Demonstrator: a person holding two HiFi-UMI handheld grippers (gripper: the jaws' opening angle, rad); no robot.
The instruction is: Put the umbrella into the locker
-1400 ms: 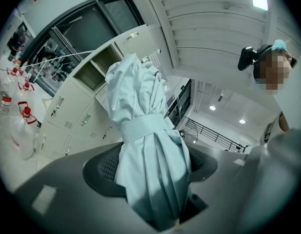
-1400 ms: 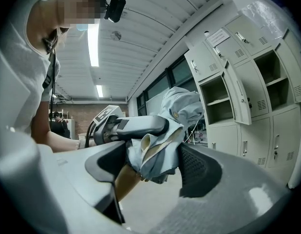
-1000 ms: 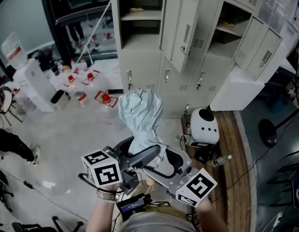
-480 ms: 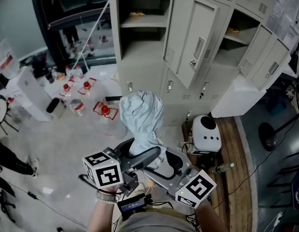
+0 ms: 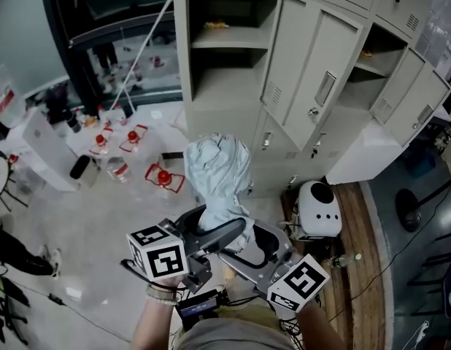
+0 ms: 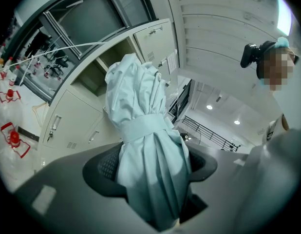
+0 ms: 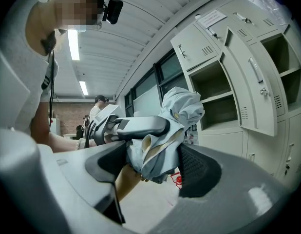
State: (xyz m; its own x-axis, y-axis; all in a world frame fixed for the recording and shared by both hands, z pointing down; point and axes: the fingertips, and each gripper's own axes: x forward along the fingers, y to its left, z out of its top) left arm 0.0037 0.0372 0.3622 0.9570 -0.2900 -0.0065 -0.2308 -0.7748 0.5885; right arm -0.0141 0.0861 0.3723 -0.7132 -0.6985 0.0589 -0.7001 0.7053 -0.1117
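The locker (image 5: pixel 180 57) stands with several doors swung out; its tall left compartment holds a shelf (image 5: pixel 227 39) with one small yellowish thing (image 5: pixel 217 25) on it, too small to name, and the space under that shelf looks bare. Just right of it an open door (image 5: pixel 313 79) hangs out, and further right a second open compartment (image 5: pixel 377 68) shows a small orange-brown thing (image 5: pixel 368 52) on its shelf. The umbrella (image 5: pixel 217 177) is outside all of them: folded, pale blue, tied round with its strap, it is held over the floor in front of the locker with its bunched top towards the open left compartment. The left gripper (image 6: pixel 150 167) has both pads pressed on the umbrella's body just below the strap. The right gripper (image 7: pixel 155 167) clamps the lower end of the cloth, just beside the left gripper's jaw. In the head view both grippers sit side by side low in the middle, marker cubes towards the person, the forearms (image 5: pixel 156 319) reaching straight ahead. Red-capped bottles (image 5: pixel 130 135) stand on the floor to the left
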